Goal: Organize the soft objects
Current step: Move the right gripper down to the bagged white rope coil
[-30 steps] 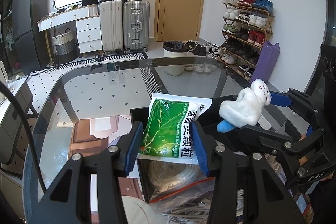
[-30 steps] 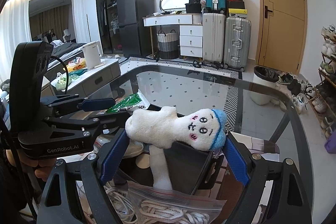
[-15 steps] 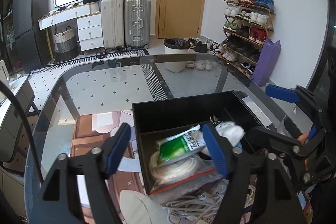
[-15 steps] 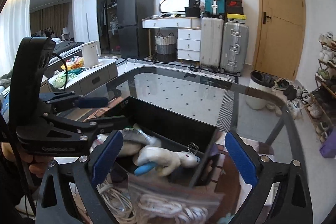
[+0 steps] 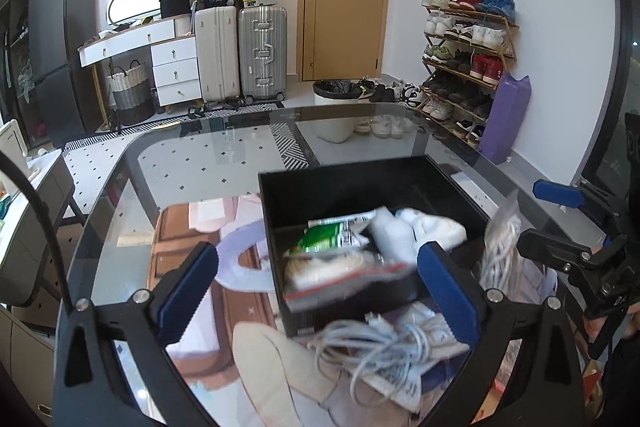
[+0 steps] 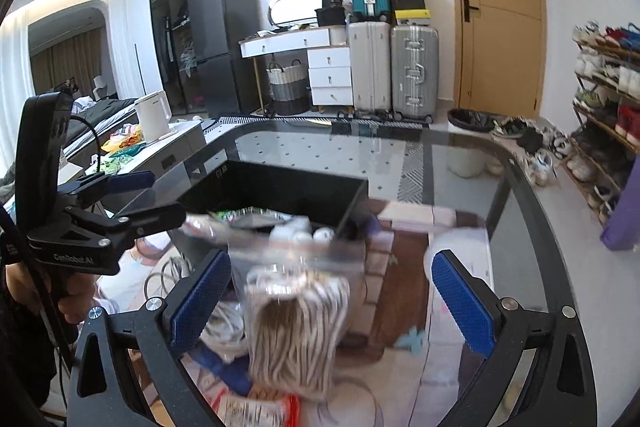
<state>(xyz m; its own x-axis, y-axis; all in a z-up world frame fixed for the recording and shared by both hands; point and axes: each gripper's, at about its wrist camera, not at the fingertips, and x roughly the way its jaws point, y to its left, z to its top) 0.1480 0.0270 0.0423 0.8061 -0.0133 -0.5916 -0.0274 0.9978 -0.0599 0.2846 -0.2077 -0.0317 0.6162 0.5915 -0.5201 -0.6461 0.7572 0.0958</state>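
An open black box (image 5: 360,187) stands on the glass table. In it lie a green snack packet (image 5: 324,239), a white plush toy (image 5: 420,231) and a clear bag of cord (image 5: 340,275). My left gripper (image 5: 320,291) hovers near the box's front wall, its jaws still opening, with nothing gripped. My right gripper (image 6: 332,299) is also opening wide. A clear zip bag of coiled cord (image 6: 296,307) lies ahead between its fingers, untouched by the pads. From the right wrist the box (image 6: 280,187), the toy (image 6: 304,231) and the left gripper (image 6: 148,199) show.
Loose white cables (image 5: 380,347) and papers lie in front of the box. Another clear bag of cable (image 5: 500,243) leans at its right side, beside the right gripper (image 5: 556,223). The glass table's far edge (image 5: 280,115) curves away; suitcases and a shoe rack stand beyond.
The left gripper let go of the green packet and the right one of the plush toy; both now lie in the box. Both grippers opened wide and drew back toward the near side.
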